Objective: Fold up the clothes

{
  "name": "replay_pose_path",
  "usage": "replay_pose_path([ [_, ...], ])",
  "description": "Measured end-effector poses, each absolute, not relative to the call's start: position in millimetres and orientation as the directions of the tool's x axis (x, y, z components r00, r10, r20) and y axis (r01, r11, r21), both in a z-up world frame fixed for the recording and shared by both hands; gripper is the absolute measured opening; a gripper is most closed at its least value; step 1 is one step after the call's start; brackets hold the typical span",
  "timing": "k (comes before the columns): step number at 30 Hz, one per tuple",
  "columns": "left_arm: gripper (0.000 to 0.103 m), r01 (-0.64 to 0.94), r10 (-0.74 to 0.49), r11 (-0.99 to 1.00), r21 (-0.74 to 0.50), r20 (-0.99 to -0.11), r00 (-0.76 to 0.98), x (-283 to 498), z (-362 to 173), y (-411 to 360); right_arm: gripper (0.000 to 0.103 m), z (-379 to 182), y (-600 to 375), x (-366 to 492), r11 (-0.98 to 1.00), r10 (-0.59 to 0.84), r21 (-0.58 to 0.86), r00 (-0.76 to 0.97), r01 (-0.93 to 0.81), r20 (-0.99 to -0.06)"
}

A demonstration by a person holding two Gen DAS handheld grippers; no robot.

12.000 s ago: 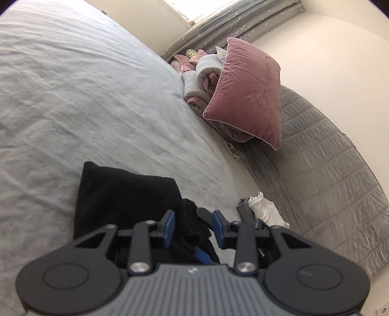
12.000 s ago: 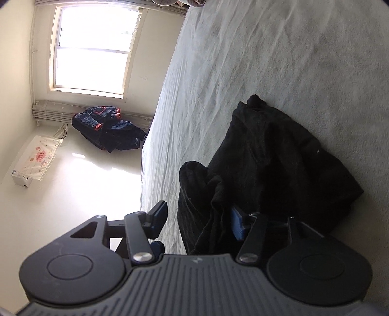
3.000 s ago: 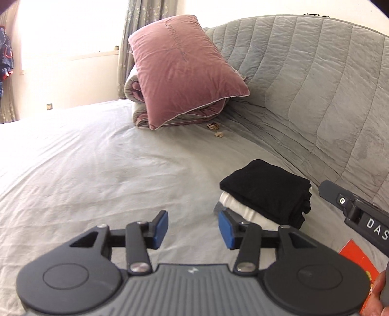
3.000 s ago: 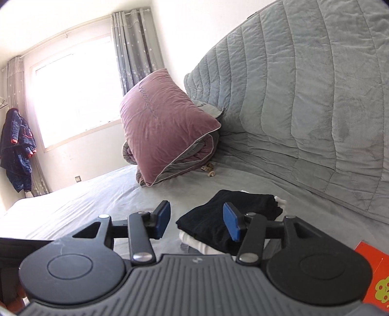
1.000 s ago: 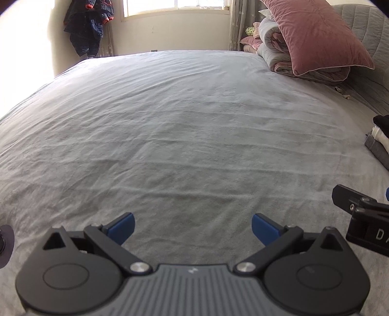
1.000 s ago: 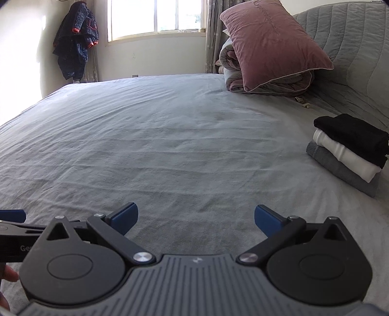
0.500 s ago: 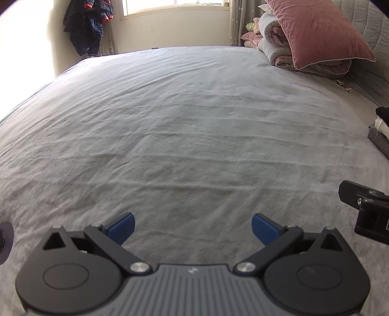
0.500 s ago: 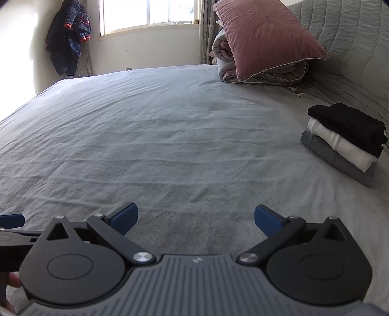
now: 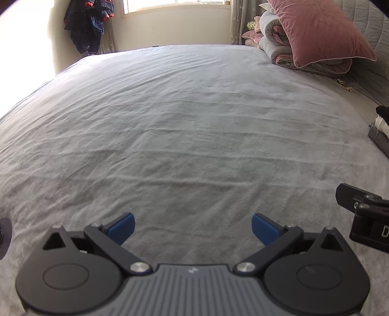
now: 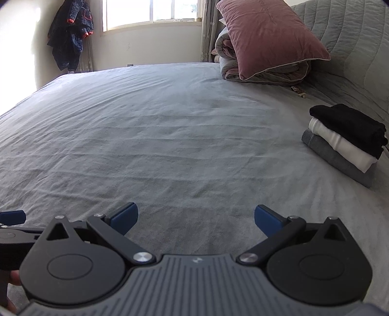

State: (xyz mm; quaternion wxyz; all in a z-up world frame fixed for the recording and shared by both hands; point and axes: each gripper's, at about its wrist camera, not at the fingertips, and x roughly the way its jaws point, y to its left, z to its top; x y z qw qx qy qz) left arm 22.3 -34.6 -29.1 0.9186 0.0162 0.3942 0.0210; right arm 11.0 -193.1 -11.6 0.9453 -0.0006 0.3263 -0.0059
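A stack of three folded clothes [image 10: 345, 143], black on white on grey, lies on the grey bed [image 10: 170, 136] at the right, near the headboard. Its edge shows in the left wrist view [image 9: 381, 131]. My left gripper [image 9: 192, 228] is wide open and empty, low over the bare sheet. My right gripper [image 10: 194, 220] is wide open and empty too, left of the stack and well apart from it. Part of the right gripper shows at the right of the left wrist view [image 9: 364, 218], and a left fingertip [image 10: 12, 216] shows in the right wrist view.
A mauve pillow [image 10: 269, 36] leans on a rolled duvet [image 10: 267, 70] at the bed's far right corner. The quilted grey headboard [image 10: 352, 48] runs along the right. A dark jacket [image 10: 70, 34] hangs by the window [image 10: 150, 12]. A small object [image 10: 299, 91] lies near the headboard.
Both grippers stay wide open and have dropped back slightly over the sheet. The folded stack has slid toward the right edge of both views.
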Motion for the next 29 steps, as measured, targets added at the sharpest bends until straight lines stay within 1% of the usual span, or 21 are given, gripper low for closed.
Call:
replay_pose_path([
  [7, 0.102, -0.041, 0.061, 0.998, 0.045, -0.716, 0.695, 21.7, -33.5, -34.2, 0.103, -17.7, -192.1, 12.2, 1.0, 0.005, 0.006, 0.777, -0.002, -0.63],
  [12, 0.102, -0.045, 0.082, 0.996, 0.071, -0.703, 0.707, 22.3, -46.6, -38.6, 0.103, -29.4, -190.9, 10.9, 1.0, 0.011, 0.001, 0.777, -0.013, -0.629],
  [16, 0.102, -0.046, 0.08, 0.997, 0.067, -0.712, 0.697, 24.6, -59.8, -40.1, 0.103, -42.4, -195.7, 14.3, 0.999, 0.027, 0.044, 0.755, 0.002, -0.655],
  [18, 0.102, -0.047, 0.08, 0.997, 0.066, -0.7, 0.709, 23.9, -64.1, -40.3, 0.103, -48.7, -198.1, 15.1, 0.998, 0.033, 0.064, 0.749, 0.012, -0.662],
  [21, 0.103, -0.046, 0.082, 0.996, 0.071, -0.669, 0.739, 20.3, -68.6, -41.2, 0.103, -59.0, -198.6, 13.8, 0.998, 0.016, 0.051, 0.748, 0.023, -0.663],
  [29, 0.103, -0.05, 0.091, 0.995, 0.083, -0.62, 0.78, 13.6, -75.7, -42.5, 0.103, -74.3, -202.8, 5.3, 0.999, -0.002, 0.034, 0.801, 0.028, -0.598],
])
